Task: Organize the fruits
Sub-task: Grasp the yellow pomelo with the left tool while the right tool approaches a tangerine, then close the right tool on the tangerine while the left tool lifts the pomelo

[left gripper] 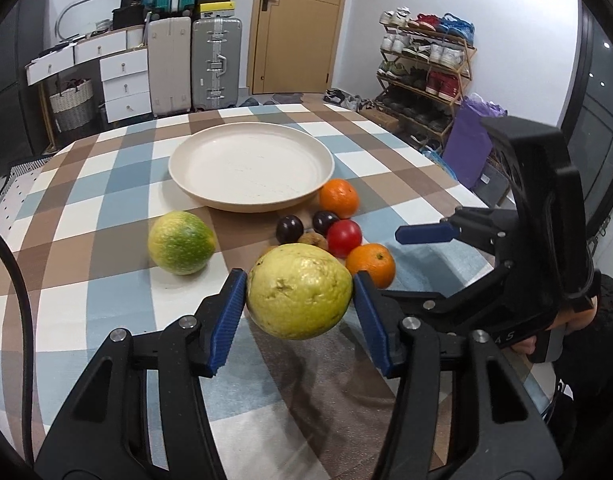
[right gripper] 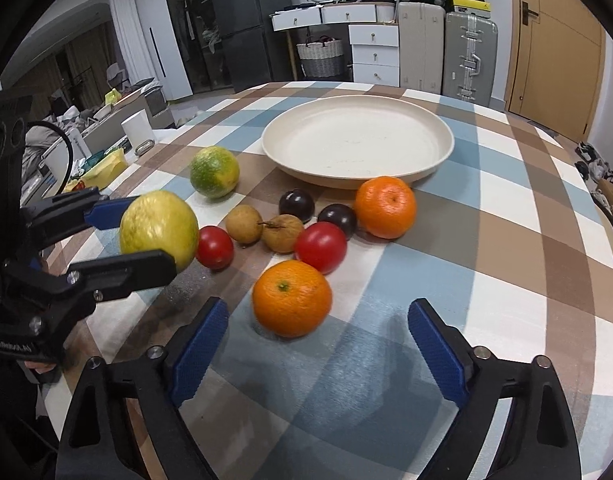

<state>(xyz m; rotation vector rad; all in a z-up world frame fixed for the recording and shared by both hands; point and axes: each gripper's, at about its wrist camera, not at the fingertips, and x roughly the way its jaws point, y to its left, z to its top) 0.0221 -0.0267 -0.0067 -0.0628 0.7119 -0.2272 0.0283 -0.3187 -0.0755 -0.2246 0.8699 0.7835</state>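
Now my left gripper [left gripper: 300, 306] clamps the yellow-green guava [left gripper: 299, 291], lifted clear of the checked tablecloth [left gripper: 106, 200]. My right gripper [right gripper: 318, 348] stands open and empty, the nearest orange [right gripper: 292, 298] just ahead of its pads. Beyond lie tomatoes, plums, longans, another orange [right gripper: 385, 207] and a green citrus [right gripper: 214, 172], before the empty cream plate [right gripper: 358, 140] mid-table.

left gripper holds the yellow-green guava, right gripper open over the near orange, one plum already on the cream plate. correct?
Not quite: the round cream plate is empty. Both dark plums sit on the checked tablecloth, as the right wrist view shows. The left gripper does hold the yellow-green guava, and the right gripper is open.
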